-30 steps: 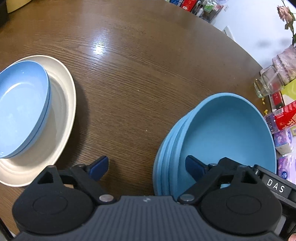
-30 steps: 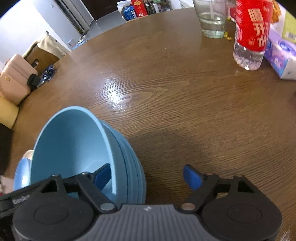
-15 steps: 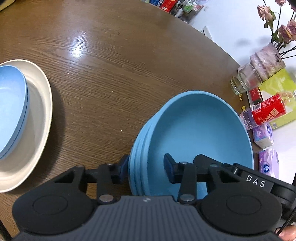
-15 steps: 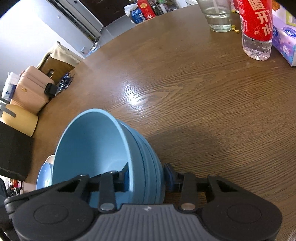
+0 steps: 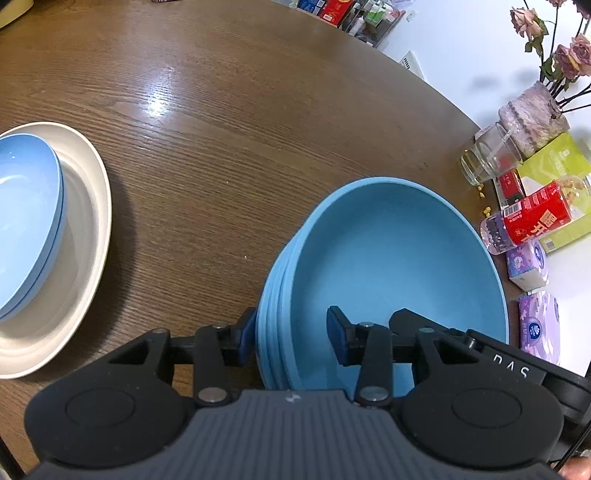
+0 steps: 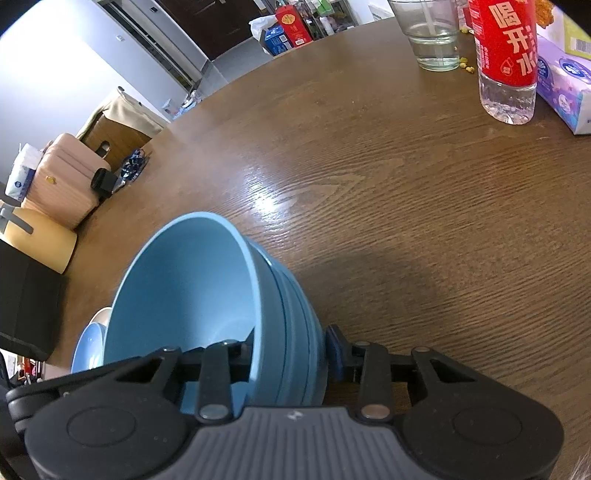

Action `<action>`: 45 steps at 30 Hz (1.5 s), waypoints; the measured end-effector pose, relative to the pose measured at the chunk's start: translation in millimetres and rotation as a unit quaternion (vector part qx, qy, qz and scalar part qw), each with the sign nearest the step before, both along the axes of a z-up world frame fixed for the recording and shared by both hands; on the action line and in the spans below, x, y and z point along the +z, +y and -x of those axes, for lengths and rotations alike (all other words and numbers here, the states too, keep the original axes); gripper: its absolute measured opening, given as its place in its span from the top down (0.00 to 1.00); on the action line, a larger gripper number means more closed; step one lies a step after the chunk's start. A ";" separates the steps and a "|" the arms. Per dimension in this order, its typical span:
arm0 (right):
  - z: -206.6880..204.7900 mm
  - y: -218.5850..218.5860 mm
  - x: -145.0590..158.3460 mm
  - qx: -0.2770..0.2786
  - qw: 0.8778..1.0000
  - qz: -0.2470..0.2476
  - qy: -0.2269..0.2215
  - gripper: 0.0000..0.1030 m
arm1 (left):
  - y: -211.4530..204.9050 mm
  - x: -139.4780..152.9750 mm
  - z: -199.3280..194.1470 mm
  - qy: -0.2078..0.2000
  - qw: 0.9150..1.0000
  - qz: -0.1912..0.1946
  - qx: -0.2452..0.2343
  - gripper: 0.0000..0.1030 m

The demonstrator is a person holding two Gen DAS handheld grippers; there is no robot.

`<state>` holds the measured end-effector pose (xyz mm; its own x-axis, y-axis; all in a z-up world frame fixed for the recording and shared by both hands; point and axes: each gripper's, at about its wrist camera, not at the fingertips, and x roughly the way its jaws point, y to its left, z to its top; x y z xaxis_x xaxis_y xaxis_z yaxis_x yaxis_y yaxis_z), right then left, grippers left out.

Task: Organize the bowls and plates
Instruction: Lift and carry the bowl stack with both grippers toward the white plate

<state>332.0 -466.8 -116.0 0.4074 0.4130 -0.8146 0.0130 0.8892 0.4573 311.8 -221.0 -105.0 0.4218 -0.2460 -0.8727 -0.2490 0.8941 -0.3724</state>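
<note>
1. A stack of blue bowls sat nested on the round wooden table, on the side nearer the bottle and tissues.
2. The left gripper was clamped across the stack's rim, one blue pad against the outside wall and the other inside the top bowl.
3. The right gripper gripped the opposite side of the same stack the same way, one pad inside the bowl and one pressed on the outer wall.
4. In the left wrist view, part of the right gripper's black body showed at the far edge of the bowls.
5. Well apart from the stack, a cream plate lay on the table with light blue shallow dishes resting in it; I could not tell how many.
6. Beyond the stack, at the table's edge, stood an empty glass and a water bottle with a red label, near each other.
7. Purple tissue packs and a green box lay beside the bottle.
8. A vase of dried roses stood behind the glass.
</note>
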 end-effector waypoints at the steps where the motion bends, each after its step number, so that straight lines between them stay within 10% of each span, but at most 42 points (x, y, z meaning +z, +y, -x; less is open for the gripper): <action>1: 1.1 0.1 0.9 0.000 1.000 0.000 -0.001 0.67 | 0.0 0.9 1.1 -0.001 1.000 -0.001 0.000 0.61; 45: 30.5 113.3 71.0 0.057 0.997 -0.005 -0.048 0.67 | 112.2 66.1 58.8 -0.045 0.997 -0.008 0.057 0.60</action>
